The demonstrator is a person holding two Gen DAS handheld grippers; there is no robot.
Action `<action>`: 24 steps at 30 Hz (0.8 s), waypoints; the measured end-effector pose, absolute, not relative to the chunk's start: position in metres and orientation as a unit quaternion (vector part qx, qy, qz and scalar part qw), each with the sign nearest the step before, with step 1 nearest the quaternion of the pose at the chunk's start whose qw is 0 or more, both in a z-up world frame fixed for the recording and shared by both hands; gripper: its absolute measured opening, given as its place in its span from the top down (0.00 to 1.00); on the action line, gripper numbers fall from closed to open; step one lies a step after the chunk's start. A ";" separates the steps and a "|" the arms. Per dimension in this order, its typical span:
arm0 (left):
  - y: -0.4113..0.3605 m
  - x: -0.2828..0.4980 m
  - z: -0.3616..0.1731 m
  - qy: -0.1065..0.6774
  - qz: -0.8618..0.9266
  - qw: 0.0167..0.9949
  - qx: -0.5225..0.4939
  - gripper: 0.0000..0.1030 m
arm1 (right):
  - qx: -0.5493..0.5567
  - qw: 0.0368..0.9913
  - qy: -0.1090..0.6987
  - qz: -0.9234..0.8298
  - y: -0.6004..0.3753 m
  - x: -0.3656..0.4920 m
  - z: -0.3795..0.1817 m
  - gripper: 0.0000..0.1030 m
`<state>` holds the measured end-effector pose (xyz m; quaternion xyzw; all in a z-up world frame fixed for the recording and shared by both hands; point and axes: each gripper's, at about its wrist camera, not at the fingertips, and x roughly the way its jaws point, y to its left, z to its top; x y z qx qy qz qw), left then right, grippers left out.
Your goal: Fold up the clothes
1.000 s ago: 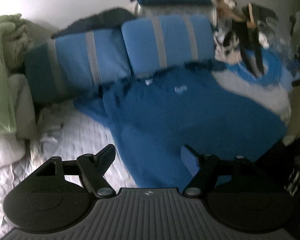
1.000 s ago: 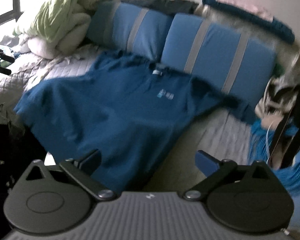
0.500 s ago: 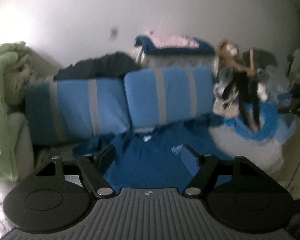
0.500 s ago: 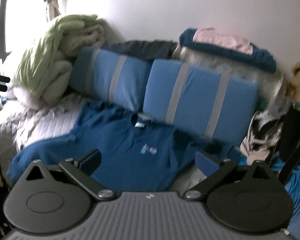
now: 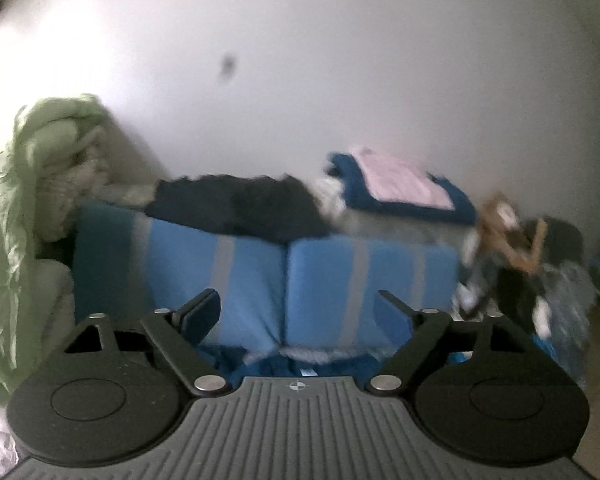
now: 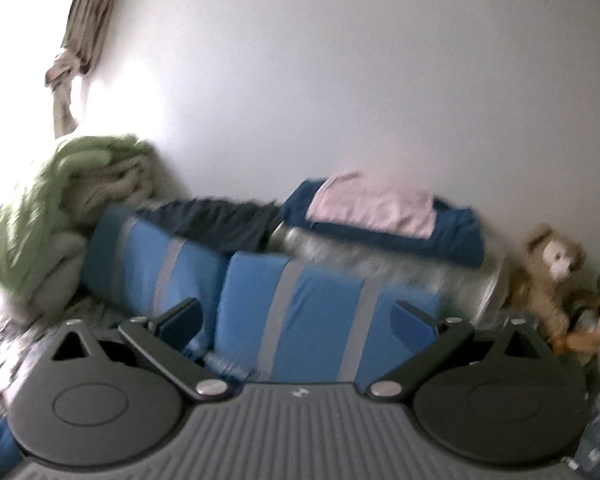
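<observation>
Only a strip of the dark blue T-shirt (image 5: 274, 364) shows below my left gripper (image 5: 298, 312), at its collar; the rest is hidden under the gripper body. The left jaws are opening with nothing between them, held high above the bed and facing the pillows. In the right wrist view a small part of the shirt (image 6: 224, 362) shows near the left finger. My right gripper (image 6: 298, 318) stands open and empty, also raised and facing the pillows. Both views are blurred.
Two blue pillows with grey stripes (image 5: 324, 284) (image 6: 300, 320) lean on a white wall. A dark garment (image 5: 240, 208) lies on them. A folded navy and pink stack (image 6: 380, 216), a green blanket (image 5: 28, 208) at left and a teddy bear (image 6: 548, 276) at right surround them.
Both views swung up from the spread shirt to the pillows and wall as both grippers rose. The shirt has nearly left view. The left jaws stand a little wider.
</observation>
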<state>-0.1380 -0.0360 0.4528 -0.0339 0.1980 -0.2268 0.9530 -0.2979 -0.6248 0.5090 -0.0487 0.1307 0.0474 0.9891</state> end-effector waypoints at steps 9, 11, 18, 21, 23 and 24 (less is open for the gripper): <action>-0.093 -0.047 0.402 0.146 -0.127 0.979 -0.067 0.16 | -0.050 0.992 0.098 -0.068 -0.637 -0.206 0.472 0.00; -0.116 -0.036 0.379 0.152 -0.123 0.978 -0.071 0.16 | -0.055 0.988 0.107 -0.097 -0.636 -0.180 0.451 0.00; -0.192 -0.025 0.267 0.168 -0.147 0.974 -0.029 0.16 | -0.034 0.982 0.140 -0.125 -0.628 -0.125 0.355 0.00; -0.217 -0.026 0.221 0.190 -0.156 0.969 -0.015 0.16 | -0.022 0.979 0.163 -0.120 -0.625 -0.116 0.308 0.00; -0.230 -0.025 0.194 0.207 -0.158 0.966 -0.006 0.16 | -0.027 0.977 0.183 -0.109 -0.622 -0.111 0.277 0.00; -0.235 -0.024 0.181 0.215 -0.158 0.964 -0.002 0.16 | -0.027 0.975 0.193 -0.102 -0.622 -0.110 0.264 0.00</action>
